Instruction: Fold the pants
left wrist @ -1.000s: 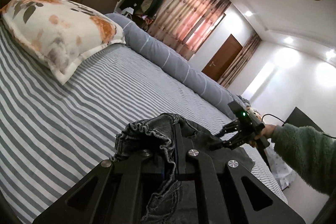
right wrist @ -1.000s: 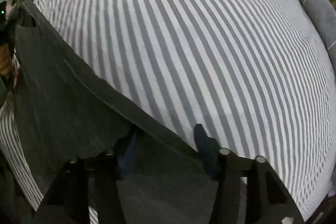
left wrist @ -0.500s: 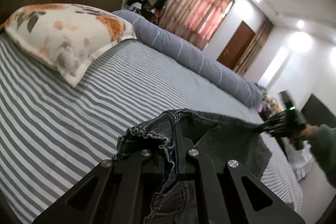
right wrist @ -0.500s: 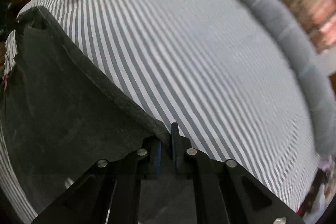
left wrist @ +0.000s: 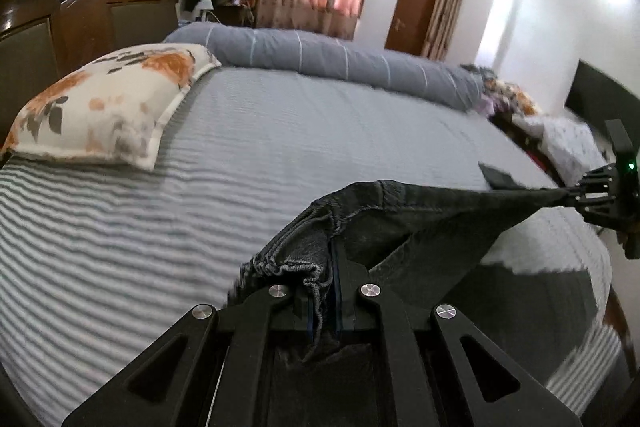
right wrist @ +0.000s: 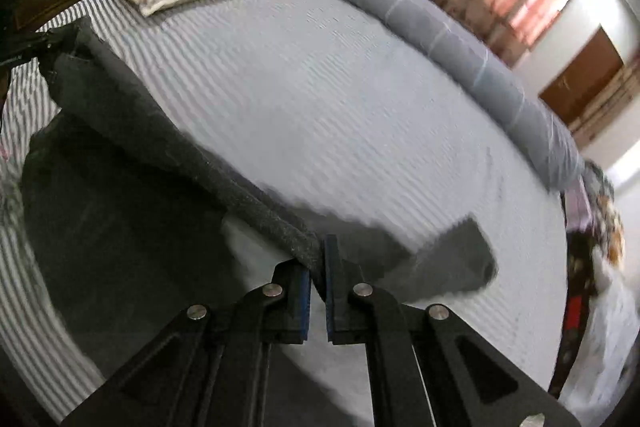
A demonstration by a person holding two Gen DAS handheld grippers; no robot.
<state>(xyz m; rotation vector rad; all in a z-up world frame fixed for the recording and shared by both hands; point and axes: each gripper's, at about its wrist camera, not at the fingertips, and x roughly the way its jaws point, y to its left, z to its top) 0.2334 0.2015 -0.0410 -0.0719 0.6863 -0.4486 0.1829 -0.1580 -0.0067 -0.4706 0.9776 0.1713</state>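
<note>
Dark grey pants [left wrist: 420,219] hang stretched in the air above the striped bed [left wrist: 160,227]. My left gripper [left wrist: 335,267] is shut on the gathered elastic waistband. My right gripper [right wrist: 318,267] is shut on the other end of the pants [right wrist: 152,123]. The right gripper also shows in the left wrist view [left wrist: 568,193] at the far right, pulling the cloth taut. The left gripper shows at the left edge of the right wrist view [right wrist: 48,41]. The pants cast a dark shadow on the sheet below.
A floral pillow [left wrist: 108,107] lies at the head of the bed by the wooden headboard [left wrist: 80,7]. A long grey bolster [left wrist: 340,63] runs along the far side. Clutter [left wrist: 508,99] sits past the bed's foot.
Both grippers have lifted the pants off the bed and moved apart, so the cloth is now stretched taut between them. Both views have swung upward toward the room.
</note>
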